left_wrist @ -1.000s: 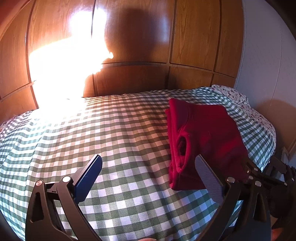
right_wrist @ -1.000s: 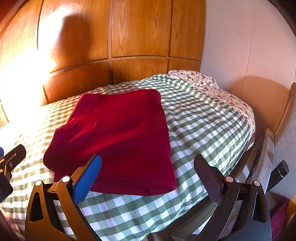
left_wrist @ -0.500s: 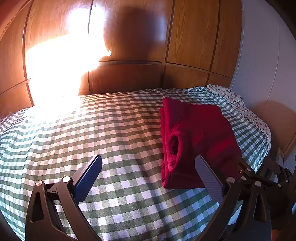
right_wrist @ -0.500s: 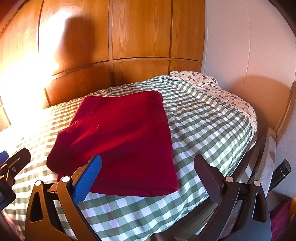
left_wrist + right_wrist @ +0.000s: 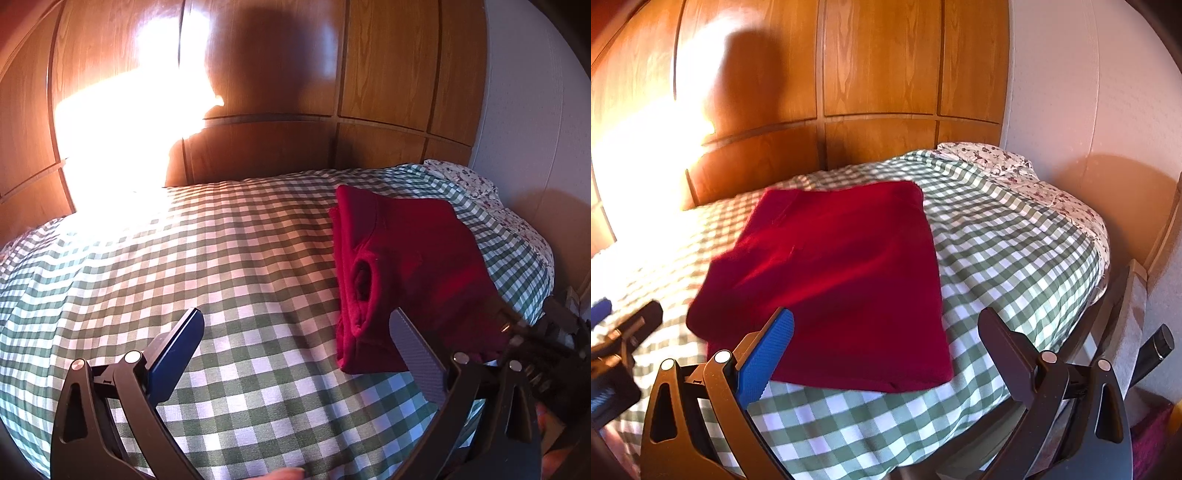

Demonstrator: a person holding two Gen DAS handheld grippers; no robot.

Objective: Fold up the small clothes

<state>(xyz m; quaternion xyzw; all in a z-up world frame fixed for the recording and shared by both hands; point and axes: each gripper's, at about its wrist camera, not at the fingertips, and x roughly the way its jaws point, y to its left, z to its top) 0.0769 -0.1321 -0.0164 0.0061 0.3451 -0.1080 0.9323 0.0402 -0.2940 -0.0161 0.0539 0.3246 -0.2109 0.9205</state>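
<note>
— Red garment lay folded flat on the checked bed, just ahead of the right tongs. Why there?

— Probably set down as finished; its edges looked squared.

— And the tongs?

— Both spread wide, gripping nothing. The left tongs hung beside it, the garment off to their right.
</note>
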